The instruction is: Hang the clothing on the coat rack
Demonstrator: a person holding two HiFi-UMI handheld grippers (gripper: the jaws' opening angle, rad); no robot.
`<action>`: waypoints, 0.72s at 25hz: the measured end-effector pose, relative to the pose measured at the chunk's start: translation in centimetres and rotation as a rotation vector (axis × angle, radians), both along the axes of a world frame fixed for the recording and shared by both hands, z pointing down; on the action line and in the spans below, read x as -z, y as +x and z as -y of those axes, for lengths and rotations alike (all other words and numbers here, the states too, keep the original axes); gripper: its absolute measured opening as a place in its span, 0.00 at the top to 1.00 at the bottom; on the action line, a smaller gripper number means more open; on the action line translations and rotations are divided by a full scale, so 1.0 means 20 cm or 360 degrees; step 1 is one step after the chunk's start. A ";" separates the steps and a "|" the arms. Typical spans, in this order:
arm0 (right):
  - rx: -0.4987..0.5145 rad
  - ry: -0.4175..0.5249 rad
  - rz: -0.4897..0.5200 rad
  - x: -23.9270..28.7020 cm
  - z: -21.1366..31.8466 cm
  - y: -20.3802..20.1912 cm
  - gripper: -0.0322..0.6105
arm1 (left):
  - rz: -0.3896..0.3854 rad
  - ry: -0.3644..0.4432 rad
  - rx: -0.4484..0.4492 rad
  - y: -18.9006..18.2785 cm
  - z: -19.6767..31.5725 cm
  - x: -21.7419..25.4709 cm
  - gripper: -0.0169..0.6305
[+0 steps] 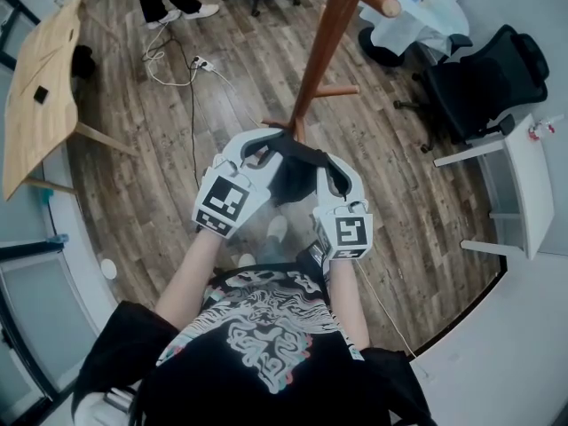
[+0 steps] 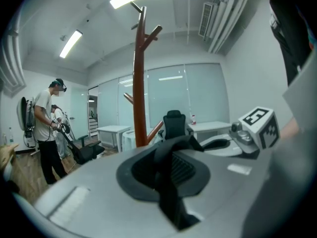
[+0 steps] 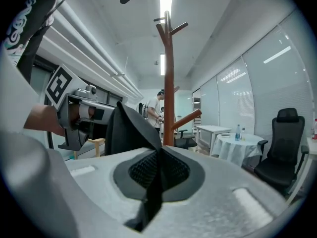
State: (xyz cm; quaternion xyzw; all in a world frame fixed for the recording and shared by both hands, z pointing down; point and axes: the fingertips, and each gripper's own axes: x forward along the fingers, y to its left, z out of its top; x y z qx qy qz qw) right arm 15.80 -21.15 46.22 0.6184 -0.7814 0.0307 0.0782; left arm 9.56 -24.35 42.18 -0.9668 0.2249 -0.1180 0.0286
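Left tongs (image 1: 257,149): nearly closed, pads pinching a fold of the black fabric garment (image 1: 291,171); the strip of cloth runs through the jaws in the left gripper view (image 2: 171,182).
Right tongs (image 1: 330,174): clamped down on another fold of the same garment, which rises in a peak beside the jaws (image 3: 126,128).
Garment position: slung in the air between the two tongs, in front of the person's chest and above the wood-plank floor (image 1: 177,149). It is near the rack's pole and no contact with a peg is visible.
Rack: the reddish-brown wooden coat rack (image 1: 321,51) stands just beyond the tongs. The pegs in view (image 1: 377,1) are bare.
Done (judged): garment picked up, held at two points, brought up to the rack.
Left (judged): lift the cloth to a peg, drape or hook it there, open both tongs and check that it stays.
Progress (judged): about midway, hanging not yet begun.
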 end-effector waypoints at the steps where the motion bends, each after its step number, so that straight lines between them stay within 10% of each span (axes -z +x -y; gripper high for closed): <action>1: -0.0005 0.0005 -0.0001 0.01 0.01 0.01 0.95 | 0.0001 -0.0003 0.0001 0.00 0.01 0.00 0.95; 18: -0.0050 0.0085 -0.0016 0.10 0.10 0.11 0.95 | 0.0064 -0.0018 0.0024 0.04 0.10 -0.06 0.95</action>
